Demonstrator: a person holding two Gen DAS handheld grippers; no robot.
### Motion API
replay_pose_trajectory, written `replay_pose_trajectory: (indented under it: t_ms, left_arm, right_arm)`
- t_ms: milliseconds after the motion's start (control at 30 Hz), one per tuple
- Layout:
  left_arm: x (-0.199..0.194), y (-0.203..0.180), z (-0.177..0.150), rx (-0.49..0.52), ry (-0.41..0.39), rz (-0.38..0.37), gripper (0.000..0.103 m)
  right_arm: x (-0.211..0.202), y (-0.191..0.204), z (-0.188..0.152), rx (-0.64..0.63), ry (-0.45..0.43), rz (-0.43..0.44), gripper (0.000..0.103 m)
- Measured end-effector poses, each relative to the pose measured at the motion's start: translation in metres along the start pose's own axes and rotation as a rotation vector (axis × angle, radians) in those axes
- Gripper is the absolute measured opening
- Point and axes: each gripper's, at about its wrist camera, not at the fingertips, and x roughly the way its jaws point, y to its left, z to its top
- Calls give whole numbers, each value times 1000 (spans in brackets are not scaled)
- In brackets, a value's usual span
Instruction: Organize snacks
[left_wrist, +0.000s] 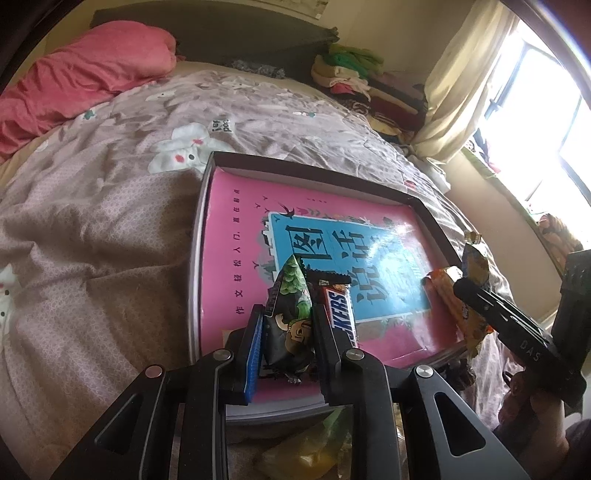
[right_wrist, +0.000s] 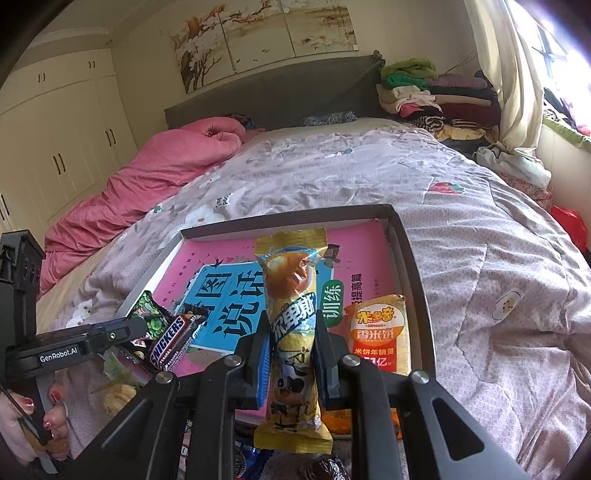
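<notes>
From my left wrist camera, the left gripper (left_wrist: 286, 321) is clenched on a green-and-black snack packet (left_wrist: 290, 314), its fingers pressing the packet from both sides. A Snickers bar (left_wrist: 338, 306) lies just beside the packet on its right, on the pink book (left_wrist: 236, 236) that fills the bottom of a shallow dark-rimmed box (left_wrist: 314, 164). The box sits on the bed quilt (left_wrist: 92, 221). At the right edge I see my right gripper (left_wrist: 463, 282) holding a yellow wrapper (left_wrist: 476, 258) above an orange rice-cracker pack (left_wrist: 448, 299), which lies at the box's right side. A pink blanket (left_wrist: 85, 81) is bunched at the far left of the bed, and folded clothes (left_wrist: 354, 74) are stacked near the curtain (left_wrist: 465, 74).

From my right wrist camera, the right gripper (right_wrist: 290, 343) is clamped on a long yellow snack (right_wrist: 291, 332) with a cow printed low on the wrapper; it stands nearly upright between the fingers, over the near part of the box (right_wrist: 410, 258). The rice-cracker pack (right_wrist: 378, 339) lies flat in the box just to its right. To the left, the left gripper (right_wrist: 138, 326) holds the green packet (right_wrist: 153, 317) with the Snickers bar (right_wrist: 173, 341) touching it. A hand (right_wrist: 33, 417) grips the left handle.
</notes>
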Motion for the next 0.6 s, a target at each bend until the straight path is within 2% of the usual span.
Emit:
replay_pose_trajectory:
  t_ms: [600]
  left_arm:
    - [-2,6,1,-17,0,2,25]
  right_arm:
    - [15,-2,-9,-12,74,-27,20]
